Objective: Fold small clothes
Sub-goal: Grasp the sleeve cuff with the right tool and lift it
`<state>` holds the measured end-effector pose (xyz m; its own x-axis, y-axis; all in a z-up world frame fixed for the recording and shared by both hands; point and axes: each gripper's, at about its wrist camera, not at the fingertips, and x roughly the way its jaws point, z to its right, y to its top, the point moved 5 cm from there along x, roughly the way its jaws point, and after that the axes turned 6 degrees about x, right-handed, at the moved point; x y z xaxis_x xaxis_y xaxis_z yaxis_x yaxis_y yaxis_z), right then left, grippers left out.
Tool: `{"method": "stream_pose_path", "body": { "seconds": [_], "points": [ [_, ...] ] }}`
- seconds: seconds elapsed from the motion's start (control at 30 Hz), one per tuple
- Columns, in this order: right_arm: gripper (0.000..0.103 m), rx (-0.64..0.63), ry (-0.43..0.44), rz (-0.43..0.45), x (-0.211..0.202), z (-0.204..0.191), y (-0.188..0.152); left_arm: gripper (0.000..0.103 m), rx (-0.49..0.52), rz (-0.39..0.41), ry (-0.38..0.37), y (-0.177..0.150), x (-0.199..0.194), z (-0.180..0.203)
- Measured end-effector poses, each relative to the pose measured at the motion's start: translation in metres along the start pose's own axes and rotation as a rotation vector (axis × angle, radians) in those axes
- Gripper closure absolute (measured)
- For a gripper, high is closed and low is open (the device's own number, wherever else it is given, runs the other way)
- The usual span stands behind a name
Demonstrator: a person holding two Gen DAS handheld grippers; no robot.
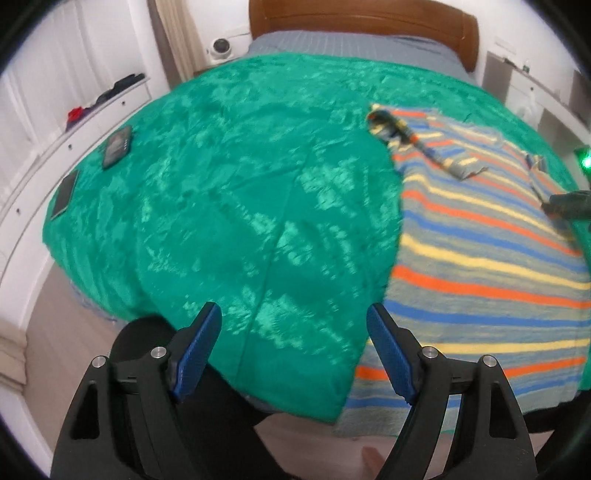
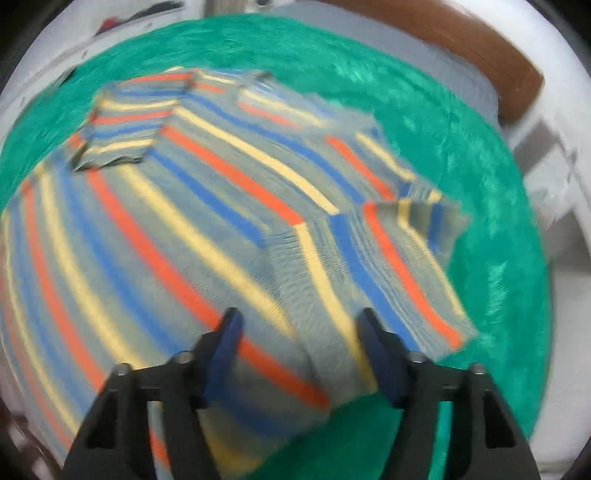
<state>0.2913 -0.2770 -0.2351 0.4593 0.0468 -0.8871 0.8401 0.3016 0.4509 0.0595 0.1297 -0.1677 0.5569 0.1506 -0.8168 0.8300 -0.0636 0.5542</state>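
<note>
A small striped shirt (image 1: 480, 236), grey with orange, blue and yellow bands, lies spread on a green bedspread (image 1: 221, 192). In the left wrist view it fills the right side, one sleeve (image 1: 417, 144) folded onto its body. My left gripper (image 1: 294, 325) is open and empty, over the green cover just left of the shirt's edge. In the blurred right wrist view the shirt (image 2: 184, 221) fills the frame, its right sleeve (image 2: 406, 258) folded inward. My right gripper (image 2: 299, 328) is open over the shirt's lower right part; it also shows in the left wrist view (image 1: 565, 206).
Two dark flat devices (image 1: 117, 146) (image 1: 63, 194) lie at the bed's left edge. A white dresser (image 1: 55, 122) runs along the left wall. A wooden headboard (image 1: 362, 18) is at the far end. White furniture (image 2: 554, 155) stands at the right.
</note>
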Motion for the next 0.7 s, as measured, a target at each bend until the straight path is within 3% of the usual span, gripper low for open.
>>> {"method": "stream_pose_path", "body": {
  "seconds": [0.03, 0.1, 0.3, 0.43, 0.7],
  "points": [
    [0.075, 0.078, 0.037, 0.005, 0.002, 0.012, 0.002, 0.020, -0.004, -0.005, 0.005, -0.002, 0.002, -0.002],
    [0.101, 0.217, 0.025, 0.033, -0.008, 0.043, -0.001, 0.020, -0.015, -0.016, 0.004, -0.005, 0.007, -0.004],
    [0.101, 0.544, -0.100, 0.159, -0.083, 0.170, -0.045, 0.020, -0.045, -0.044, -0.026, -0.008, 0.021, -0.002],
    [0.101, 0.755, -0.174, 0.134, -0.106, 0.245, -0.097, 0.020, -0.060, -0.061, -0.038, -0.013, 0.027, 0.001],
    [0.101, 0.940, -0.221, 0.056, -0.103, 0.273, -0.171, 0.021, -0.068, -0.056, -0.033, -0.017, 0.026, 0.000]
  ]
}}
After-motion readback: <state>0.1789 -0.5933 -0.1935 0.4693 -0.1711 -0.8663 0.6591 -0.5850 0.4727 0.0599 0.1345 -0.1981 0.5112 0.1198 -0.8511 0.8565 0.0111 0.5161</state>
